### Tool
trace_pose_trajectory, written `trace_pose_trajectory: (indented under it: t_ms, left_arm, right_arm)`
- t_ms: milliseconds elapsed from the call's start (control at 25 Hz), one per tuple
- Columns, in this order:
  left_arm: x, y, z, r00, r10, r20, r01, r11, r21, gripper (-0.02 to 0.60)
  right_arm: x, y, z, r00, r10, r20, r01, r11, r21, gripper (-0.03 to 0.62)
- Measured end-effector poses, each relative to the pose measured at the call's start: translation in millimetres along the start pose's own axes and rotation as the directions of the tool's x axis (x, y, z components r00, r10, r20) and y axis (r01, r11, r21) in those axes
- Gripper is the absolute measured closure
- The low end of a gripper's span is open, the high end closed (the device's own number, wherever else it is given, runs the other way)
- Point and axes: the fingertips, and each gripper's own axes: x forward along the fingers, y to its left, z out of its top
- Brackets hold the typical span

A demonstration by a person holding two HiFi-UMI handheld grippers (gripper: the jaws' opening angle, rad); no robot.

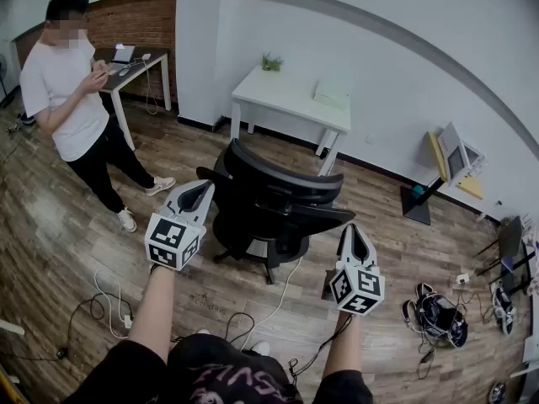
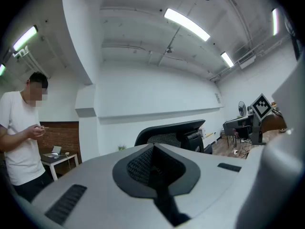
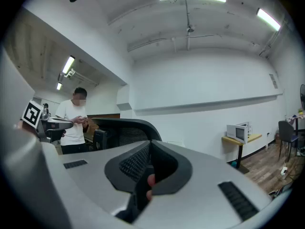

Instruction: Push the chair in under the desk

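Standing on the wood-plank floor [image 1: 76,234], the black mesh-backed swivel office chair [image 1: 274,196] lies between the grippers and the small white rectangular desk [image 1: 286,99] by the wall, near the desk but not under it. Left gripper [image 1: 202,190] and right gripper [image 1: 354,232] are level beside the chair, jaws together and empty.
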Motion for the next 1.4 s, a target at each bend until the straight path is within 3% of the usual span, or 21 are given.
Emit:
trace_pose_trajectory:
  t_ms: [280, 480, 640, 920, 1200, 1320, 1400]
  left_arm:
    - [5, -1, -9, 0.999, 0.001, -0.033, 0.001, 0.998, 0.055, 0.568]
    - [11, -12, -14, 0.997, -0.008, -0.074, 0.018, 0.991, 0.135, 0.568]
    - [16, -12, -19, 0.992, 0.028, -0.122, 0.001, 0.972, 0.233, 0.568]
    - [22, -24, -31, 0.976, 0.040, -0.213, 0.041, 0.931, 0.362, 0.566]
    - [30, -11, -40, 0.971, 0.040, -0.238, 0.051, 0.929, 0.366, 0.566]
    - [38, -4, -47, 0.969, 0.006, -0.247, 0.090, 0.923, 0.374, 0.566]
    - [44, 0, -56, 0.961, -0.012, -0.275, 0.123, 0.912, 0.392, 0.566]
  right_arm:
    - [7, -4, -6, 1.000, 0.003, 0.002, -0.003, 1.000, 0.018, 0.568]
    - [10, -9, -3, 0.999, 0.030, 0.018, -0.029, 0.998, -0.053, 0.566]
    - [19, -13, -3, 0.997, 0.076, -0.005, -0.076, 0.992, -0.104, 0.566]
    - [29, -23, -11, 0.985, 0.166, -0.042, -0.171, 0.974, -0.149, 0.565]
    - [41, -18, -16, 0.977, 0.199, -0.080, -0.212, 0.957, -0.196, 0.561]
    - [51, -9, -18, 0.970, 0.224, -0.099, -0.241, 0.945, -0.222, 0.498]
    - [57, -5, -20, 0.968, 0.228, -0.106, -0.248, 0.936, -0.250, 0.495]
